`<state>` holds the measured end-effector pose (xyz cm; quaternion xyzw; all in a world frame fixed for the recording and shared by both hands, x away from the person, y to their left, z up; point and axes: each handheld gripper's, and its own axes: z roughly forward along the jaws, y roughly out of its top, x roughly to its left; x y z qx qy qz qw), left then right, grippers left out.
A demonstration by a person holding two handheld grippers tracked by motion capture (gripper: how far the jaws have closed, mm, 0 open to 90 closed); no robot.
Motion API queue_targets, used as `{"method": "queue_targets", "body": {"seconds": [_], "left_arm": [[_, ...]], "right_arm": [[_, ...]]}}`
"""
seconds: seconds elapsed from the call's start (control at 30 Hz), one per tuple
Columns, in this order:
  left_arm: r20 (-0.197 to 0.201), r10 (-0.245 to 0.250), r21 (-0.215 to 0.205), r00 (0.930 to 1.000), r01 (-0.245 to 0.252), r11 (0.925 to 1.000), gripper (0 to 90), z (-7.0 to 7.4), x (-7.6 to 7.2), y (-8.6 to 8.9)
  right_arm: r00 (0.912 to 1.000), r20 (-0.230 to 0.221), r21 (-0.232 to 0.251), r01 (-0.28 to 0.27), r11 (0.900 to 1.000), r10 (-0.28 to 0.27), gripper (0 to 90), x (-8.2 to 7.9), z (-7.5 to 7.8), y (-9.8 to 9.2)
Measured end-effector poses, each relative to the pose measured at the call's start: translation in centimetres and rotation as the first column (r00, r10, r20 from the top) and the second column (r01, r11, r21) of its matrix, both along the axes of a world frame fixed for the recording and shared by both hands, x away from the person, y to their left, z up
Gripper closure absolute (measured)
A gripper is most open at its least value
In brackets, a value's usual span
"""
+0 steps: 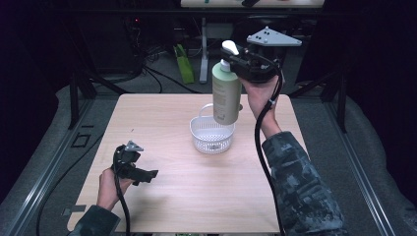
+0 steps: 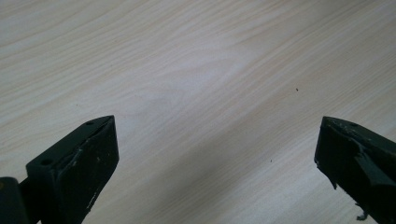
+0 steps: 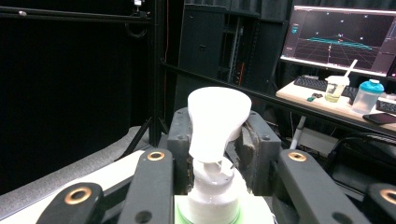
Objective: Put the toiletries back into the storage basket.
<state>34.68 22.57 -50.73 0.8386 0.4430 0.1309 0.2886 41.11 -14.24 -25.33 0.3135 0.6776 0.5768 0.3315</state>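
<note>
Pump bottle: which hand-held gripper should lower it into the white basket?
Right. The right hand-held gripper is already shut on the pump bottle at its neck, with the bottle hanging just above the white basket. The left hand-held gripper sits open and empty near the table's front-left.

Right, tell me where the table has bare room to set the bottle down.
Widest free patch: the near half of the table, between the left gripper and the right sleeve. The far-left corner, left of the basket, is also bare. The middle is crowded: the bottle, held by the right gripper, hangs just over the basket's far rim.
</note>
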Motion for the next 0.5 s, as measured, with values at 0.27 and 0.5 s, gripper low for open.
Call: {"method": "queue_targets", "body": {"seconds": [0.27, 0.5], "left_arm": [[0.0, 0.002, -0.002, 1.0, -0.002, 1.0, 0.0, 0.01, 0.0, 0.01], [-0.005, -0.003, 0.002, 1.0, 0.003, 1.0, 0.0, -0.02, 0.01, -0.02]], "right_arm": [[1.0, 0.001, 0.002, 0.004, 1.0, -0.004, 68.2, 0.45, 0.15, 0.38], [0.9999, -0.013, 0.009, 0.007, 1.0, -0.007, 68.2, 1.05, -0.28, 0.62]]}}
